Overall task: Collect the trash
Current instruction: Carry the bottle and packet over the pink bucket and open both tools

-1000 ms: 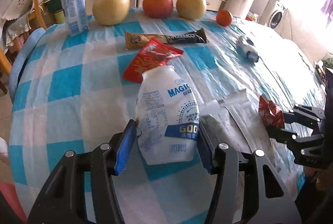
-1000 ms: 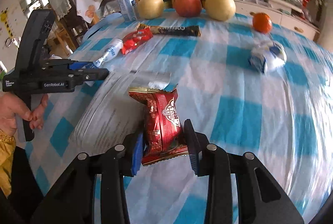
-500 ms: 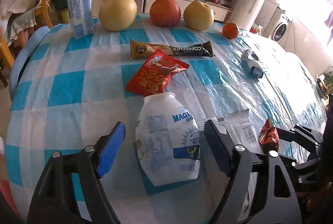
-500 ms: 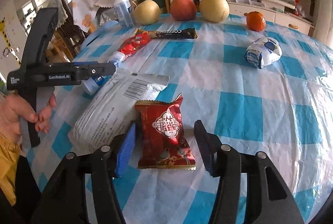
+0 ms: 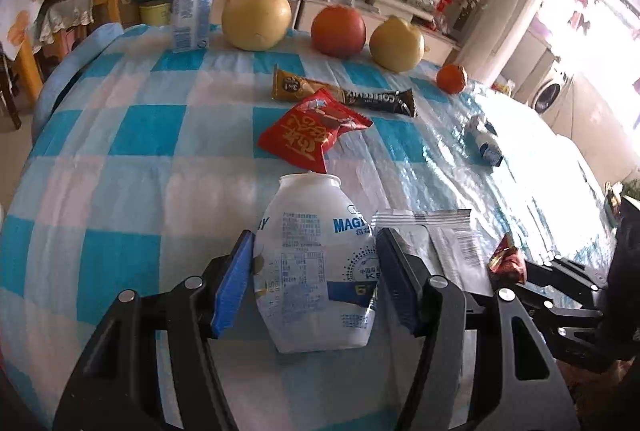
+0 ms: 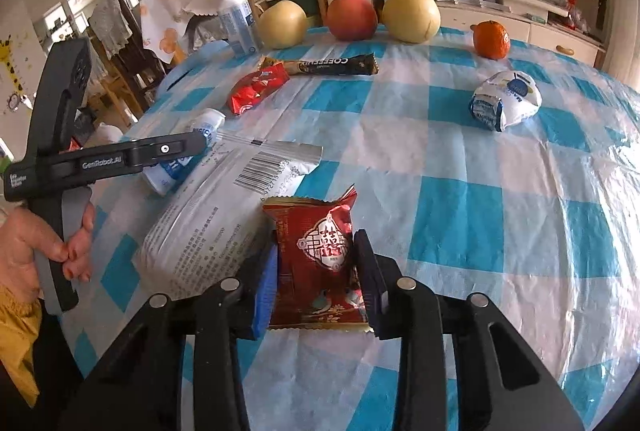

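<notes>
My left gripper is closed on a white squashed drink bottle lying on the checked tablecloth; both pads touch its sides. My right gripper is closed on a small dark red snack packet. A large silver-white bag lies flat between the two grippers and also shows in the left wrist view. Farther back lie a red wrapper, a coffee stick packet and a crumpled white-blue pouch.
At the table's far edge stand a milk bottle, two yellow pears, a red apple and a small orange. Chairs and a sideboard stand beyond. The tablecloth is bare on the right.
Both grippers had opened wide half a second ago with the items resting on the table. Now both have closed in again on the bottle and the red packet.
</notes>
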The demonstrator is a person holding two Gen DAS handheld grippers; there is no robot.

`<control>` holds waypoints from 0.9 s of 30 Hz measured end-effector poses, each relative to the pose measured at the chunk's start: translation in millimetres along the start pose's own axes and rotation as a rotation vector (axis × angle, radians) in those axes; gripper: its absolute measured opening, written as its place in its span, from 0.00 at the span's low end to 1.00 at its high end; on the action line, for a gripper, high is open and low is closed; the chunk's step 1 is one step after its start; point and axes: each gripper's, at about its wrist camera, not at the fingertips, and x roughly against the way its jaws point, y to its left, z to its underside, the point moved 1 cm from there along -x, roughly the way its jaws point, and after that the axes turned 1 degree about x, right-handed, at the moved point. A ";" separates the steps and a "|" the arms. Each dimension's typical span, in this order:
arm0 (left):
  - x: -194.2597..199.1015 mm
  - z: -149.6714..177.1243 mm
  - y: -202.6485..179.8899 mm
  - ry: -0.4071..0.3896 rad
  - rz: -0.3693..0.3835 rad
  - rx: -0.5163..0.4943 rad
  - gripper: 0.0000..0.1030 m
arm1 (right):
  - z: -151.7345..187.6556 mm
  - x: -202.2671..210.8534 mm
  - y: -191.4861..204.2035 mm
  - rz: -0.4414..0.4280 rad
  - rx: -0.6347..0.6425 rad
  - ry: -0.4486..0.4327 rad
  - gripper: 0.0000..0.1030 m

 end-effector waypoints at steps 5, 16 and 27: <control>26.3 13.6 7.2 -0.066 0.010 0.069 0.61 | 1.0 4.7 -1.4 -0.023 -0.013 -0.022 0.36; 69.8 30.1 14.7 -0.143 0.003 0.097 0.61 | 0.8 15.4 12.9 -0.002 0.006 -0.043 0.28; 102.2 29.1 27.1 -0.208 -0.021 0.058 0.61 | -2.2 40.7 24.5 0.004 -0.037 -0.114 0.26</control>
